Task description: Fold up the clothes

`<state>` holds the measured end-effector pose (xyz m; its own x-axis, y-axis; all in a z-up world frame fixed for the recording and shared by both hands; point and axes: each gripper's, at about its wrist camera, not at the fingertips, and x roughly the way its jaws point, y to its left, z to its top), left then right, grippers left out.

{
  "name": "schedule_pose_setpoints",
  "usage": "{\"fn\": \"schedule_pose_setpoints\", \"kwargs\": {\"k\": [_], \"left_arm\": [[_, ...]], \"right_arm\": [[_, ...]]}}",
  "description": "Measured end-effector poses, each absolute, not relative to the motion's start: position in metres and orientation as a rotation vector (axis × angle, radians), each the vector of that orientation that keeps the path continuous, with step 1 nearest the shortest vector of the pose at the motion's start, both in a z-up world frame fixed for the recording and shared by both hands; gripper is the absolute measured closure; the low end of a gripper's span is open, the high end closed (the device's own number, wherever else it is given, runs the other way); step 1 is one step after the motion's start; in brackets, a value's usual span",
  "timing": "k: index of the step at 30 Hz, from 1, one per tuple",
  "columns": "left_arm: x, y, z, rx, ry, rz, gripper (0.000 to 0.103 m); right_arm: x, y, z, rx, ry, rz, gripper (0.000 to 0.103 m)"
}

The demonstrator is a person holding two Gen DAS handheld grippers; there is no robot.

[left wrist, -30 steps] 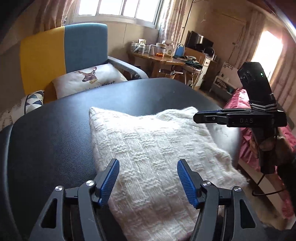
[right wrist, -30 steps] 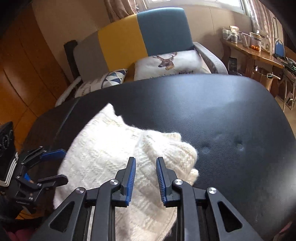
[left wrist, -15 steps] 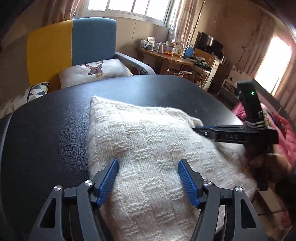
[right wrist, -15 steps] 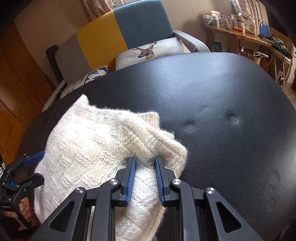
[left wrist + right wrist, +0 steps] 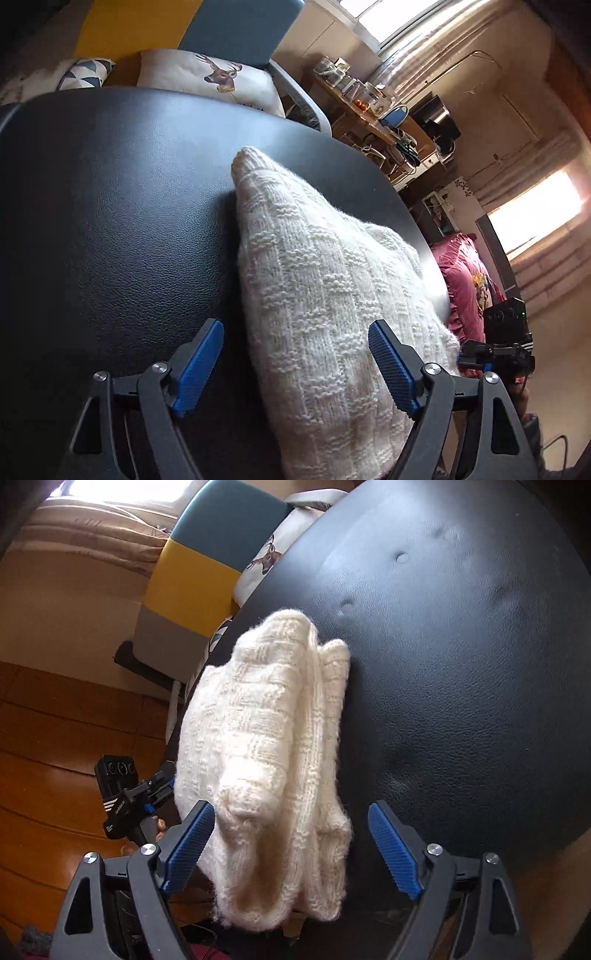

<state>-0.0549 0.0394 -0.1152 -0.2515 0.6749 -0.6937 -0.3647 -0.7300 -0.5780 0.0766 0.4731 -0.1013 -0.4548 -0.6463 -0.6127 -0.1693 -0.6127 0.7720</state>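
Observation:
A cream knitted sweater (image 5: 332,295) lies folded on the black leather table (image 5: 110,221), its near end reaching the table edge. My left gripper (image 5: 295,363) is open, its blue pads on either side of the sweater's near edge, gripping nothing. In the right wrist view the sweater (image 5: 266,738) is a thick folded bundle that hangs a little over the table edge (image 5: 461,701). My right gripper (image 5: 291,843) is open around the bundle's near end. The other gripper shows in each view: the right one (image 5: 495,354) and the left one (image 5: 147,794).
A yellow and blue armchair (image 5: 199,572) with a deer-print cushion (image 5: 221,79) stands behind the table. A cluttered wooden desk (image 5: 373,114) is at the back. Pink bedding (image 5: 469,277) lies beyond the table's right edge. Wooden flooring (image 5: 55,738) shows on the left.
My right gripper has opened and let go of the sweater fold. Both cameras have tilted and pulled toward the near edge; the sweater now lies as a narrower, thicker bundle.

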Motion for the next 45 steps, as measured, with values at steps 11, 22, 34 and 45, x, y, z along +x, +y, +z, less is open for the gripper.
{"fn": "schedule_pose_setpoints", "kwargs": {"k": [11,22,34,45], "left_arm": [[-0.076,0.068,-0.14,-1.503,-0.5,1.934,0.004],[-0.07,0.076,-0.134,-1.476,-0.436,1.969,0.005],[-0.044,0.098,-0.094,-1.214,-0.393,2.016,0.056],[-0.082,0.268,-0.01,-0.974,-0.177,1.85,0.055]], "right_arm": [[0.036,0.44,-0.123,1.446,-1.17,-2.021,0.015],[0.049,0.416,-0.117,1.46,-0.984,-2.2,0.06],[0.075,0.403,-0.09,1.293,-0.916,-2.401,0.07],[0.095,0.515,-0.012,1.08,-0.924,-2.763,0.07]]}}
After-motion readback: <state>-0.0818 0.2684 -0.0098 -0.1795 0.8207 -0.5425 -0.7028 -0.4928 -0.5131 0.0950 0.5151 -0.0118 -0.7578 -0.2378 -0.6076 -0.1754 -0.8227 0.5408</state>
